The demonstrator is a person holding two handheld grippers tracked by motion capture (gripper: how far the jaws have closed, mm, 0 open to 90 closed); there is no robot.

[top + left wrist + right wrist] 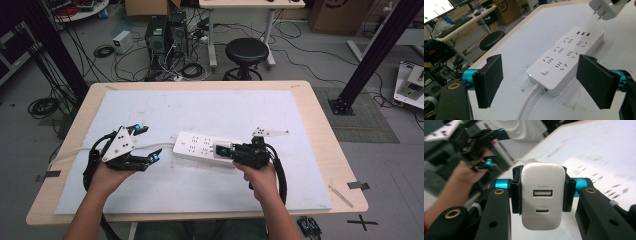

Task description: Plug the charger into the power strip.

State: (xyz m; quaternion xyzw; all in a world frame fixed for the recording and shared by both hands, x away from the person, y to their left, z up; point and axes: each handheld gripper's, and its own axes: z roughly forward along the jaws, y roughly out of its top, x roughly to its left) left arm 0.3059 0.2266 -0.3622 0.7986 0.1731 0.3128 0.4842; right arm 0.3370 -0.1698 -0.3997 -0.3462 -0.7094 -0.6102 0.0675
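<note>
High view overhead facing forward, tool views close, sharing power strip (206, 147)

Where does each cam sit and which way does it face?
High view: above the person's side, looking forward and down on the table; both forearms, left hand-held gripper open.
Left gripper view: rides that hand-held gripper, looks between its open pads along the power strip.
Right gripper view: rides the right hand-held gripper, facing the charger it clamps; the other hand behind.
Shared: power strip and charger appear in all three.

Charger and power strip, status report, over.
Right gripper shut on charger, above power strip. Left gripper open, empty. Sockets unobstructed.
</note>
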